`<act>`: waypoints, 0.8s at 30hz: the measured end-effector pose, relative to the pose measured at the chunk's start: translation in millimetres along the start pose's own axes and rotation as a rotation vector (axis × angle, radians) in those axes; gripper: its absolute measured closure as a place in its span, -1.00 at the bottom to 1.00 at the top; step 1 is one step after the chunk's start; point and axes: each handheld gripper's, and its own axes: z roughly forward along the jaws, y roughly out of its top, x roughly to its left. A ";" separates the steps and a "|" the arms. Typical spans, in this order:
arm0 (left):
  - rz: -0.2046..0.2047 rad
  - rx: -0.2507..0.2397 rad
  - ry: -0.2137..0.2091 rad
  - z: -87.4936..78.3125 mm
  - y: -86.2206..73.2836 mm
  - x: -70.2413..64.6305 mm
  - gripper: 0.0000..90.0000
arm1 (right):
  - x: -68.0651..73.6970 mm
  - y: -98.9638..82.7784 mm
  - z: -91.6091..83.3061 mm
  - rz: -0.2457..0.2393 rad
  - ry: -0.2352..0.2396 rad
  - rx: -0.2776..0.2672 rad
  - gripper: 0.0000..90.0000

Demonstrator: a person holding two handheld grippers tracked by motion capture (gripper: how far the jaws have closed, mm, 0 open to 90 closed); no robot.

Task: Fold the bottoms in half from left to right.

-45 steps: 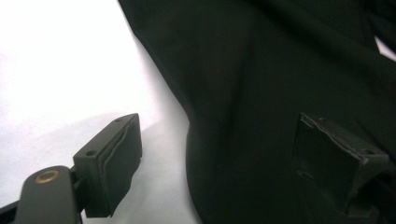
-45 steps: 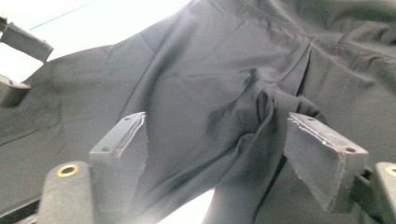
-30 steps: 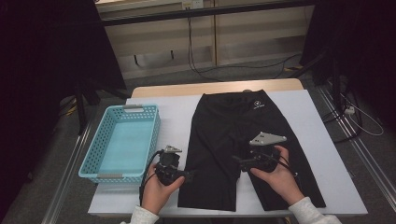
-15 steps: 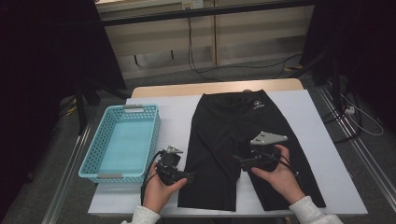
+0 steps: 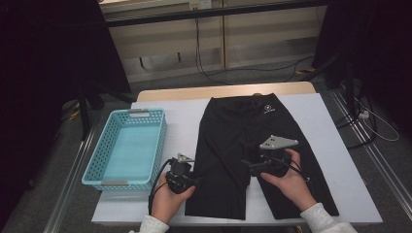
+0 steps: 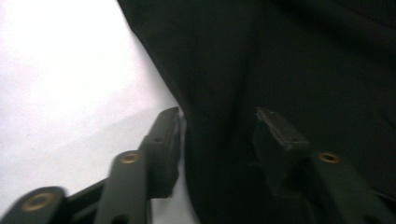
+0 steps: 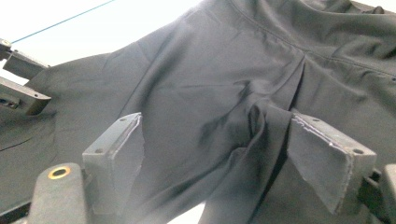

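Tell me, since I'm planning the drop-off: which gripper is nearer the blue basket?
Left. The left gripper sits just beside the blue basket, at the black shorts' edge; the right gripper is farther, over the shorts.

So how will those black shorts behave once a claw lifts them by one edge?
The black shorts lie flat with soft creases, so they will probably drape limply rather than hold shape. The thin fabric bunched between the right claw pads suggests it is light and gathers easily. A single pinch may let it slip.

The left gripper (image 6: 217,135) has just been closing astride the black shorts' (image 6: 280,60) edge.
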 end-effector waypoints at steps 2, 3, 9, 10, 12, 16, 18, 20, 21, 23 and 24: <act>-0.024 -0.004 -0.021 0.5 0.0 0.9 0.51 | 0.4 1.4 1.6 -0.002 0.002 0.001 -0.58; -0.024 -0.002 -0.021 0.8 0.1 0.7 0.58 | 0.4 2.5 2.6 0.000 0.000 -0.002 -0.58; -0.067 0.013 -0.054 0.4 2.7 -0.9 0.97 | 3.7 10.3 16.2 0.000 0.006 -0.009 -0.59; -0.068 0.008 -0.065 -1.8 3.5 -0.4 0.97 | 5.1 11.5 19.3 0.000 0.009 -0.008 -0.59; -0.078 -0.013 -0.087 -8.1 5.3 2.1 0.97 | 7.8 13.8 24.9 0.000 0.015 -0.008 -0.59; -0.099 -0.048 -0.123 -17.1 7.3 3.4 0.98 | 11.6 19.1 34.3 0.002 0.023 -0.010 -0.59; -0.097 -0.052 -0.135 -17.3 7.6 1.6 0.98 | 12.6 21.7 38.9 0.007 0.026 -0.008 -0.59; -0.090 -0.049 -0.151 -16.4 7.7 0.0 0.98 | 12.7 24.3 43.2 0.012 0.025 -0.010 -0.59; -0.090 -0.054 -0.152 -16.2 7.7 -0.9 0.98 | 12.3 25.9 45.8 0.023 0.027 -0.007 -0.60; -0.081 -0.054 -0.165 -15.8 8.0 -1.9 0.98 | 12.1 28.3 49.3 0.030 0.022 -0.010 -0.61; -0.078 -0.056 -0.167 -15.5 8.1 -2.6 0.98 | 12.1 29.2 50.4 0.032 0.023 -0.009 -0.61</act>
